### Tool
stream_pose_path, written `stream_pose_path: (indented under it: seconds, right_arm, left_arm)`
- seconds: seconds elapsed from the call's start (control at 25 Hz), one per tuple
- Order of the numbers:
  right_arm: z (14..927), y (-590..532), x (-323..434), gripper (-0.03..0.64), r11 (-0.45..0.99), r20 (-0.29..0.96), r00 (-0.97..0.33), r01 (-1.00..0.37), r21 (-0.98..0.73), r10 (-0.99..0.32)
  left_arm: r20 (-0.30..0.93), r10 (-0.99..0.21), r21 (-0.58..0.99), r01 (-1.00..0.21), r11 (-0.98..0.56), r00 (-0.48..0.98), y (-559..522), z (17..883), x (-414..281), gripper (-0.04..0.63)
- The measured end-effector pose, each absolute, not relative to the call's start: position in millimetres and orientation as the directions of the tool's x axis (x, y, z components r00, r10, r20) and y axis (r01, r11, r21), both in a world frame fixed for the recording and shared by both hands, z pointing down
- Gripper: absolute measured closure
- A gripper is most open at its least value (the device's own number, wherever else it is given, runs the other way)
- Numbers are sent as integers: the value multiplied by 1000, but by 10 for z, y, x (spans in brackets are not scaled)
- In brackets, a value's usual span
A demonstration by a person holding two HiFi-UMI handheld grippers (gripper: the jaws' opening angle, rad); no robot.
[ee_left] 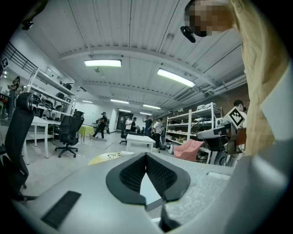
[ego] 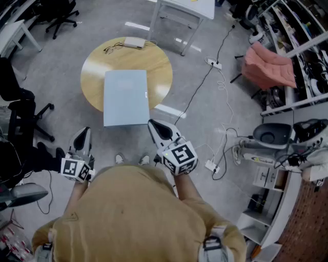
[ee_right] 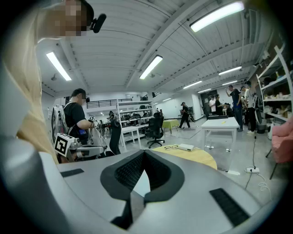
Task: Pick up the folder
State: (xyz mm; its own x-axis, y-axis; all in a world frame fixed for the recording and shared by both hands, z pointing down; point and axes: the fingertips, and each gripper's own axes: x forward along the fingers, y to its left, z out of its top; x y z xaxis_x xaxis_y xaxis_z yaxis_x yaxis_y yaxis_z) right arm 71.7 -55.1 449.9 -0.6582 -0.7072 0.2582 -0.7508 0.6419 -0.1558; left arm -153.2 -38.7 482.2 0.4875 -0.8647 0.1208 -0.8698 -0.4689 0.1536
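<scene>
A pale blue-grey folder (ego: 125, 97) lies flat on a round wooden table (ego: 95, 66), its near edge hanging over the table's rim. My left gripper (ego: 83, 132) is held short of the table, to the folder's lower left, shut and empty. My right gripper (ego: 152, 124) is just off the folder's near right corner, also shut with nothing in it. In the left gripper view the jaws (ee_left: 146, 156) meet, with a strip of the folder (ee_left: 149, 188) showing below them. The right gripper view shows the jaws (ee_right: 144, 152) closed, with the table (ee_right: 197, 157) beyond.
Glasses (ego: 110, 48) and a small white case (ego: 134, 42) lie at the table's far edge. A white table (ego: 184, 10) stands behind, a pink seat (ego: 269, 66) to the right, and black office chairs (ego: 15, 112) to the left. Cables and power strips (ego: 212, 165) cross the floor.
</scene>
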Motion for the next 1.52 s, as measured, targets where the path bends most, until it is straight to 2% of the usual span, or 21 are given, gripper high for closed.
stream_pose_path:
  seconds: [0.44,0.68,0.72,0.76,0.8,0.96,1.16,1.4,1.52]
  right_arm:
    - [4577,-462,765,617,644,270,-663,-747,-165,-699]
    - [4888,-346,762,612,605,302,-715,-696,-386,-630]
    - [4960,-331,766,594,594,313,-721,-689,-415,-618]
    - [5035,-317,768,496,583,322,-728,-681,-443,-605]
    - [5111,-304,766,444,572,329,-736,-671,-472,-592]
    - [5328,-285,774,405,528,339,-760,-636,-563,-554]
    - [5541,-314,828,350,495,378,-759,-639,-589,-530]
    - [6050,-523,871,301,360,403,-769,-605,-710,-497]
    - [6215,-748,933,289,285,392,-765,-581,-762,-511]
  left_arm:
    - [142,-862,159,-870,-466,487,-286,4866,-1460,592]
    - [143,-850,191,-857,-479,507,-212,4920,-1502,592]
    - [144,-846,198,-853,-483,513,-205,4942,-1495,592]
    - [147,-842,207,-848,-487,519,-199,4975,-1484,592]
    - [152,-837,221,-843,-490,526,-195,5025,-1475,592]
    - [185,-826,277,-835,-475,532,-180,5261,-1465,592]
    - [224,-814,290,-834,-470,536,-207,5419,-1448,592]
    - [279,-780,402,-806,-434,559,-395,5818,-1472,589]
    - [296,-746,453,-775,-440,596,-528,5970,-1431,551]
